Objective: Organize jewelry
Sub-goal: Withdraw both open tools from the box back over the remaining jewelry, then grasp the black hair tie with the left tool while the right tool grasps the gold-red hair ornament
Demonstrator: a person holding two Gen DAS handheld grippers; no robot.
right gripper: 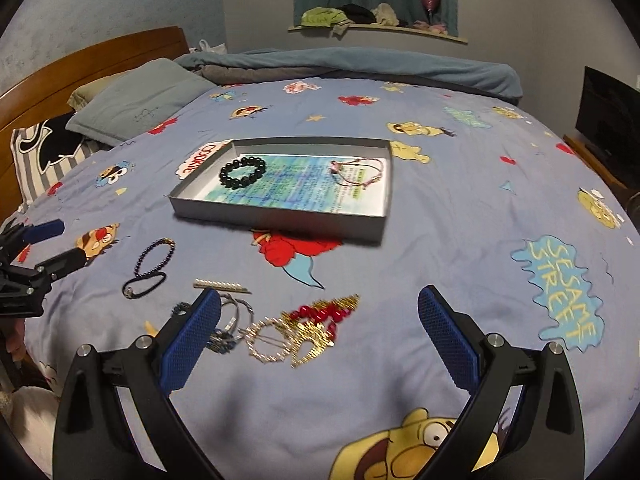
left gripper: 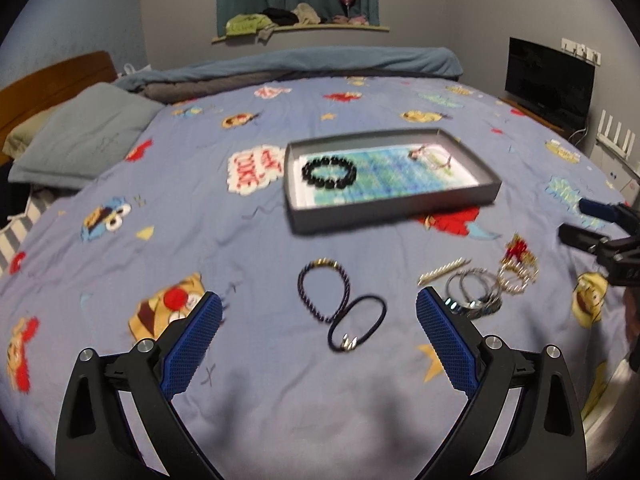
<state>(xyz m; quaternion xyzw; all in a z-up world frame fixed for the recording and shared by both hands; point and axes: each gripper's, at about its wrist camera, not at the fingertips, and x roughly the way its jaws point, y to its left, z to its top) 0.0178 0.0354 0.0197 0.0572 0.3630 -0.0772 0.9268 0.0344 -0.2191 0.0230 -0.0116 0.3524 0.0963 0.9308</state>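
A grey tray (left gripper: 384,216) (right gripper: 276,222) lies on the bed, holding a black bead bracelet (left gripper: 329,173) (right gripper: 242,172) and a pink cord bracelet (left gripper: 432,156) (right gripper: 358,174). Loose on the sheet lie a dark beaded bracelet (left gripper: 323,289) (right gripper: 155,257), a black hair tie (left gripper: 357,328) (right gripper: 144,283), a pearl clip (left gripper: 442,271) (right gripper: 220,285), silver bangles (left gripper: 474,298) (right gripper: 236,318) and a red and gold piece (left gripper: 518,266) (right gripper: 320,320). My left gripper (left gripper: 320,340) is open above the dark bracelet and hair tie. My right gripper (right gripper: 320,336) is open over the red and gold piece.
The bed has a blue cartoon sheet (left gripper: 200,240). Pillows (left gripper: 84,136) lie at the far left by a wooden headboard (right gripper: 92,60). A folded blanket (left gripper: 300,64) runs along the far edge. A TV (left gripper: 548,84) stands at the right.
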